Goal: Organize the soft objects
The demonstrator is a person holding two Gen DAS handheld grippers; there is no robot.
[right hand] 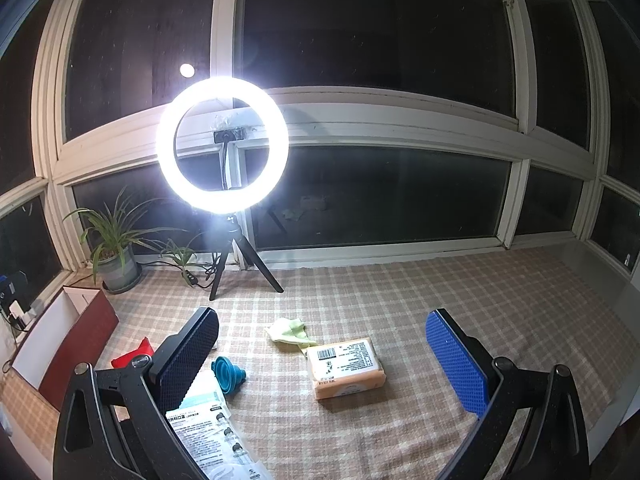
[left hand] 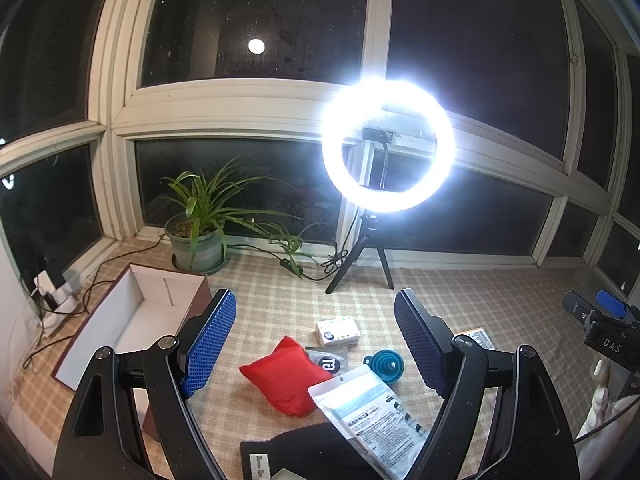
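Left gripper (left hand: 316,344): jaws spread wide, holding nothing, raised above the checked cloth (left hand: 460,280). Nearest below it lie a black cloth (left hand: 304,452) and a mask packet (left hand: 372,412) overlapping it. Beyond these sit a red pouch (left hand: 280,376), a teal funnel (left hand: 384,364) and a small white box (left hand: 336,332). An open box (left hand: 132,320) stands to the left.

Right gripper (right hand: 324,360): jaws also fully apart and empty. Between its fingers rests an orange pack (right hand: 346,368); a pale green cloth (right hand: 288,332) lies just behind. Farther back stand a ring light (right hand: 222,144) and a potted plant (right hand: 116,256).
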